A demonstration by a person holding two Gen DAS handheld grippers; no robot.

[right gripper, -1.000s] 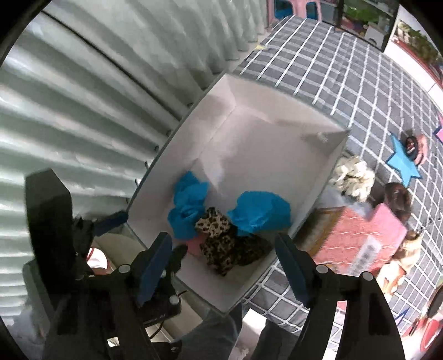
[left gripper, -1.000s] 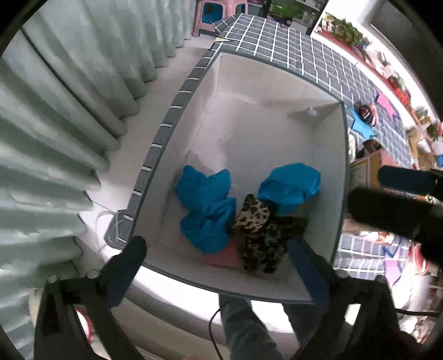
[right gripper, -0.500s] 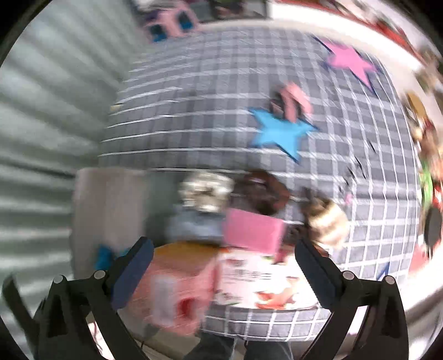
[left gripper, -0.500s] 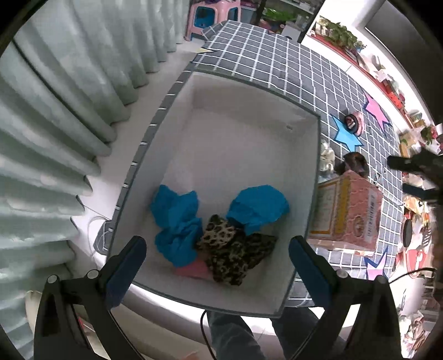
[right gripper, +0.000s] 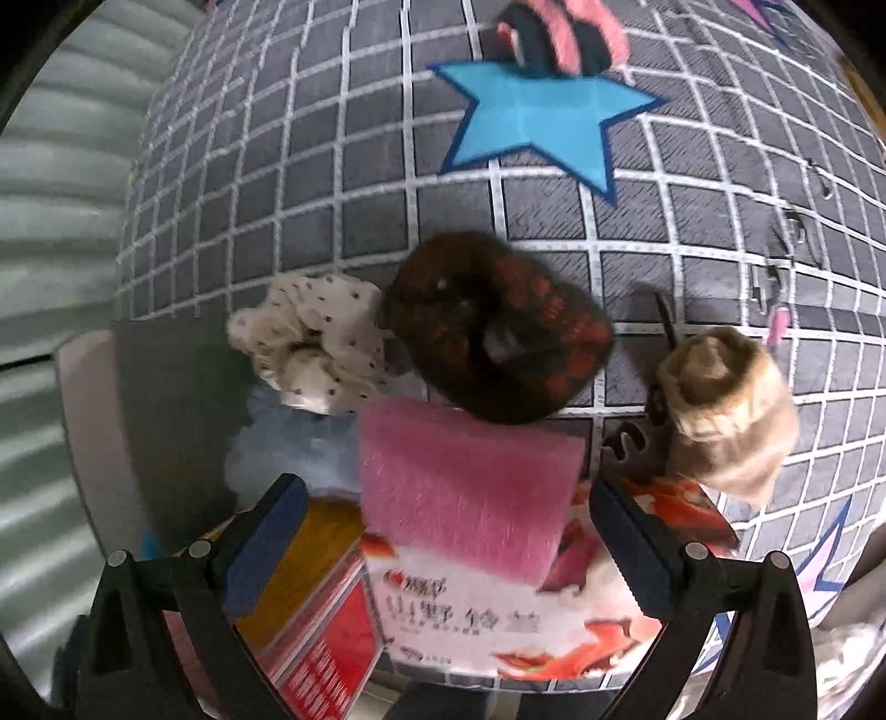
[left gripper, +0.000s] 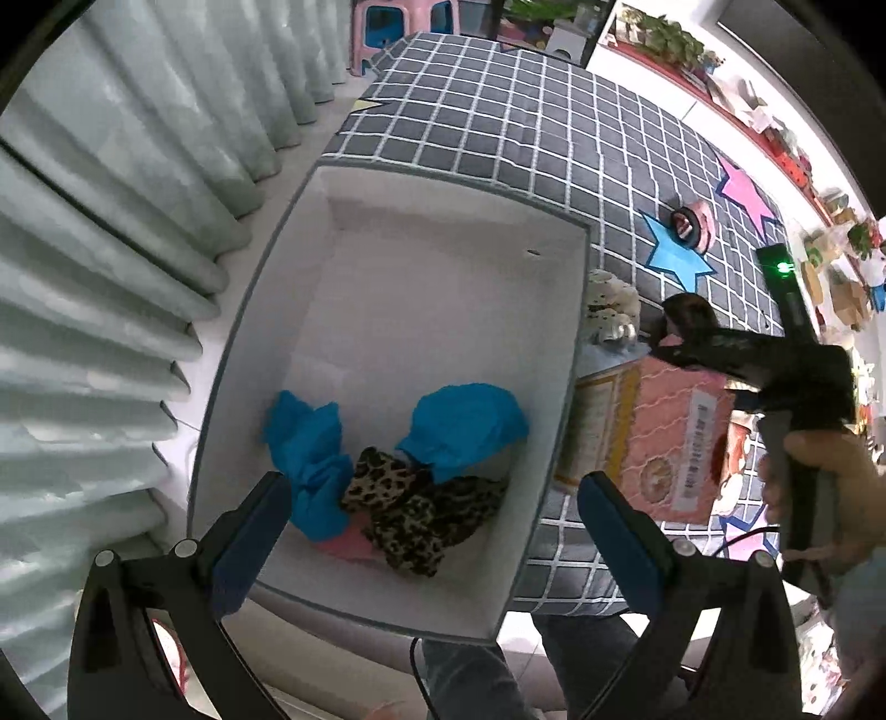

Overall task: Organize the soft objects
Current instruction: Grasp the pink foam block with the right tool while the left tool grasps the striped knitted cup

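An open white box (left gripper: 398, 266) holds two blue cloths (left gripper: 465, 421), a leopard-print scrunchie (left gripper: 421, 515) and a pink piece. My left gripper (left gripper: 437, 531) hangs open above the box's near end, nothing between its fingers. My right gripper (right gripper: 448, 543) points down over a pink sponge (right gripper: 465, 487) lying on a printed carton (right gripper: 470, 615). Its jaws are closing, the sponge sits between them, and the pads stand clear of it. Just beyond lie a dark brown-and-red scrunchie (right gripper: 498, 327), a white dotted scrunchie (right gripper: 315, 343) and a beige hair bun clip (right gripper: 720, 404).
A grey checked cloth (right gripper: 332, 166) with a blue star (right gripper: 531, 116) covers the table. A pink-and-black scrunchie (right gripper: 559, 39) lies at the far side. A pale blue fluffy piece (right gripper: 293, 443) sits by the box wall. Curtains (left gripper: 111, 221) hang to the left. A hand (left gripper: 819, 487) holds the right gripper.
My right gripper swung from over the white box to the carton and dropped toward the pink sponge. The left gripper drifted slightly, so the box sits further left in view.
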